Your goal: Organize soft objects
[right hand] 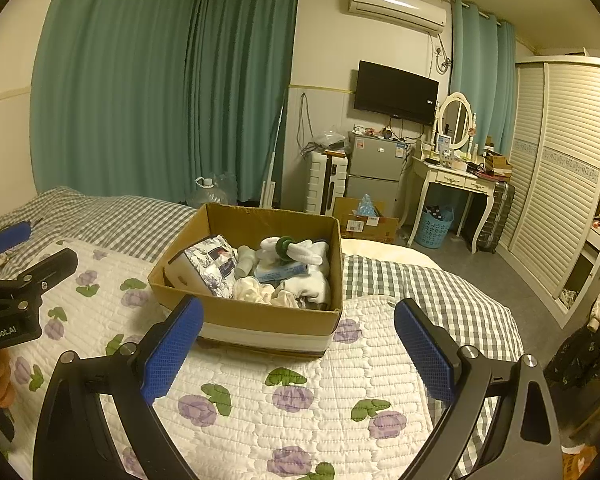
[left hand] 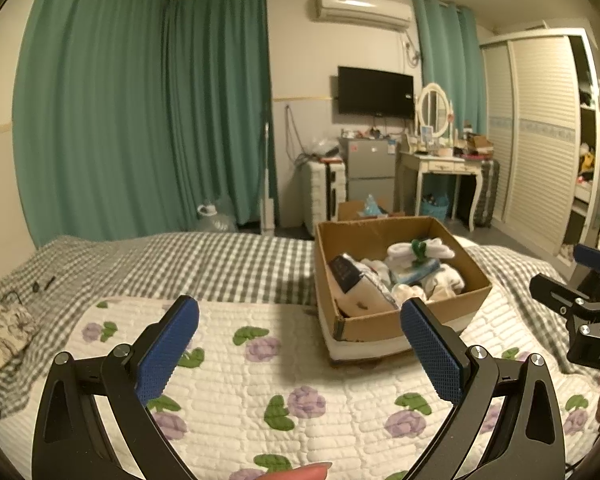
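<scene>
A cardboard box (left hand: pixel 384 326) (right hand: pixel 260 316) stands on the floral quilt (left hand: pixel 260 380) (right hand: pixel 300 392) on the bed. Inside it lie white rolled socks and towels (left hand: pixel 418 254) (right hand: pixel 300 254), a floral tissue pack (right hand: pixel 214 266) and a blue packet (right hand: pixel 280 272). My left gripper (left hand: pixel 300 344) hovers open over the quilt, just short of the box's near left corner, nothing between its blue pads. My right gripper (right hand: pixel 298 344) is open too, in front of the box's near wall. Each gripper shows at the edge of the other's view.
A grey checked sheet (left hand: pixel 220 264) covers the bed beyond the quilt. Green curtains, a wall TV, a small fridge (right hand: pixel 374 172), a white dressing table (right hand: pixel 452 180) and a slatted wardrobe (right hand: pixel 560 168) line the far side. A second cardboard box (right hand: pixel 364 222) sits on the floor.
</scene>
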The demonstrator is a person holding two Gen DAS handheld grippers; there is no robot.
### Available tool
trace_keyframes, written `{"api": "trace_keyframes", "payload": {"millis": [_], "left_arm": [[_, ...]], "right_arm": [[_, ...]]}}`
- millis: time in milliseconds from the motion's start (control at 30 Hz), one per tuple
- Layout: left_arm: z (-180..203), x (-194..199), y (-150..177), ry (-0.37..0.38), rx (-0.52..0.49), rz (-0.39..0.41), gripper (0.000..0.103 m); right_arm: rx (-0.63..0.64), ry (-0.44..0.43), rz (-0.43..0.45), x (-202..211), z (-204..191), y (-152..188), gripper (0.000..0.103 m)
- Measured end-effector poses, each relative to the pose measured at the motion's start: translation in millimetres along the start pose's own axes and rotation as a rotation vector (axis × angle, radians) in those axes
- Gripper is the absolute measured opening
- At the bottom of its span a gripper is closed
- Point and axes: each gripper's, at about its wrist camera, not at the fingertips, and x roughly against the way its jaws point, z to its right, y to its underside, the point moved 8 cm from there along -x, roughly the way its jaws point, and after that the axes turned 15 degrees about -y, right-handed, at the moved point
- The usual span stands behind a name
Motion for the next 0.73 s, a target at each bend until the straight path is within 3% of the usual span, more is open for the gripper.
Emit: {"api": "trace_keyframes", "payload": {"millis": [733], "left_arm": [[4.6, -2.6, 8.6, -0.007, -0.018, -0.013, 0.102]], "right_arm": [[0.002, -0.006, -0.009, -0.8, 2.0, 2.1, 0.097]]}}
